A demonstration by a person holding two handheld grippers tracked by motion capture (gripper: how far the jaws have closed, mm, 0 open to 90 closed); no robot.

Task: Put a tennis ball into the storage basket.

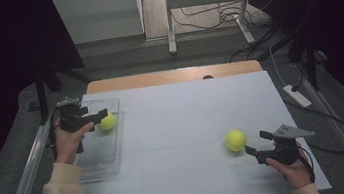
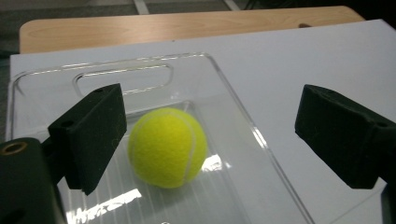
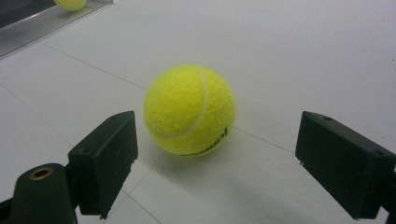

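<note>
1. Right gripper [image 1: 255, 142] sits with its jaws spread, nothing between the pads; the tennis ball [image 3: 190, 110] rests on the white table sheet [image 1: 189, 125] just ahead of them.
2. Left gripper [image 1: 96, 118] also stands spread wide, clear of the second tennis ball [image 2: 167, 147], which lies inside the clear plastic tray [image 2: 233, 140] at my left.
3. I judge the ball light, springy and felt-covered, so it should grip well but may roll when nudged.
4. I would take hold across its widest middle, pads on opposite sides, squeezing only gently.
5. It looks bright yellow-green, fuzzy, with a curved white seam and dark lettering low on its near side.
</note>
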